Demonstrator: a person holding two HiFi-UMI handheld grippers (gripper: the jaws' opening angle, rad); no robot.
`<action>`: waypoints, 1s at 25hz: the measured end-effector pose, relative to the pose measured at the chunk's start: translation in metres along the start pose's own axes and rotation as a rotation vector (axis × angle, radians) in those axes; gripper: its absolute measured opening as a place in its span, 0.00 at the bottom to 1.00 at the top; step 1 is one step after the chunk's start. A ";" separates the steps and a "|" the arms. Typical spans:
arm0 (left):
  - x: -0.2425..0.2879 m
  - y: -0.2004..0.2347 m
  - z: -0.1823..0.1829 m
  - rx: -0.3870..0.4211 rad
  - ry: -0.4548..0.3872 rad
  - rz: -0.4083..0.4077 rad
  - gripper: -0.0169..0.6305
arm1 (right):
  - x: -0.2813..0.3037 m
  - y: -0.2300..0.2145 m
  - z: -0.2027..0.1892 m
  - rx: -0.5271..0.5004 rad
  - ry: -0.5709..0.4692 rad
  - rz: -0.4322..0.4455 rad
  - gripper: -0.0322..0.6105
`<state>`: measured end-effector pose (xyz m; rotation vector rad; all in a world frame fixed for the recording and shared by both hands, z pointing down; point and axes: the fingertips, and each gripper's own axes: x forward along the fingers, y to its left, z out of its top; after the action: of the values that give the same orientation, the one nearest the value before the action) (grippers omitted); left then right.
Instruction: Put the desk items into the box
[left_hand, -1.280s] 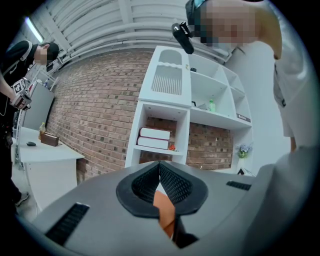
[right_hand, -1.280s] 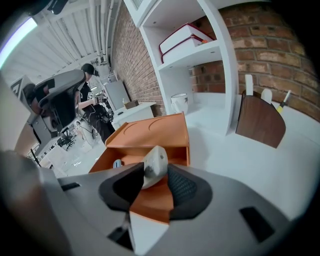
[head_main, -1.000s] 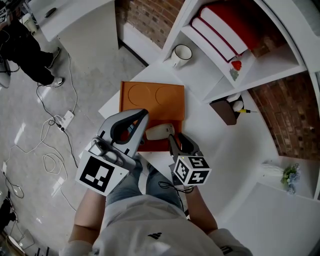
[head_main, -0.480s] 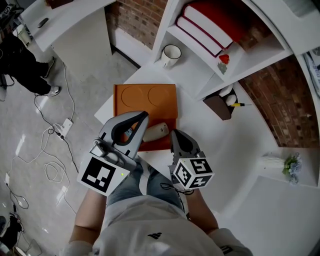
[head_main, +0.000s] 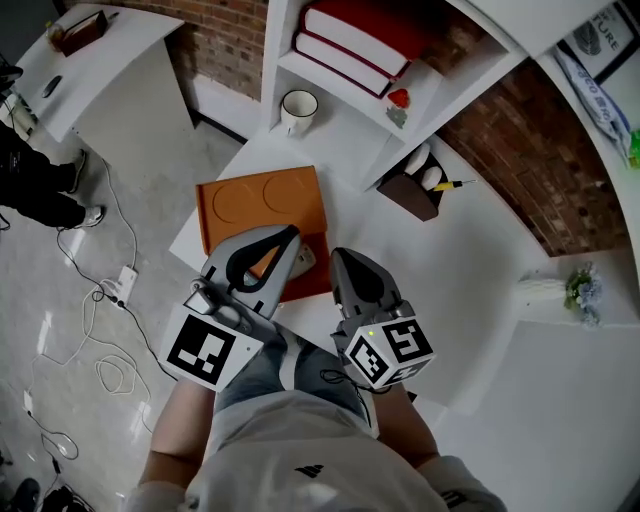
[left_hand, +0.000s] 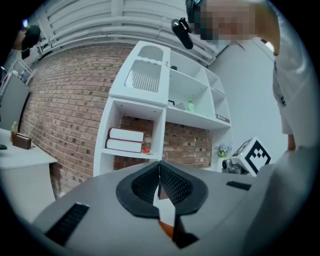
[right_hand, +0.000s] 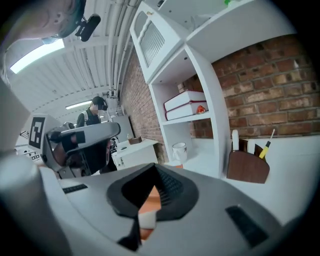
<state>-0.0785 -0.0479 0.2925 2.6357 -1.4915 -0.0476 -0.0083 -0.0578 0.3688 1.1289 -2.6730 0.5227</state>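
- since the earlier pictures the right gripper (head_main: 345, 262) is lifting away from the orange box (head_main: 250, 200); its jaws have just been closing and are now meeting tip to tip with nothing between them.
- the left gripper (head_main: 289, 238) is hovering over the near part of the box, pressed together as well and carrying nothing.
- a beige desk item (head_main: 304, 260) is lying inside the box toward its near right corner, half hidden under the left gripper and apart from both grippers.
- judging from this, one placing is finishing and the person is turning to fetch the next item.
- other things are waiting outside the box: a white mug (head_main: 298, 106) is standing beyond its far side, and a brown holder (head_main: 405, 192) with pens is sitting to the right at the foot of the shelf.
- the next move is likely calling for opening one gripper, reaching out across the desk (head_main: 470, 270), and closing on the mug's rim or handle while keeping it upright.
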 end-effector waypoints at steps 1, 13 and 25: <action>0.003 -0.003 0.001 0.003 0.000 -0.014 0.05 | -0.003 0.000 0.005 -0.003 -0.015 -0.004 0.06; 0.022 -0.038 0.004 0.036 0.007 -0.148 0.05 | -0.035 0.004 0.043 -0.084 -0.131 -0.059 0.06; 0.037 -0.065 0.003 0.060 0.021 -0.240 0.05 | -0.059 -0.004 0.061 -0.095 -0.205 -0.119 0.06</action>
<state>-0.0042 -0.0471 0.2836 2.8393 -1.1802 0.0043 0.0332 -0.0457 0.2951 1.3704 -2.7427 0.2702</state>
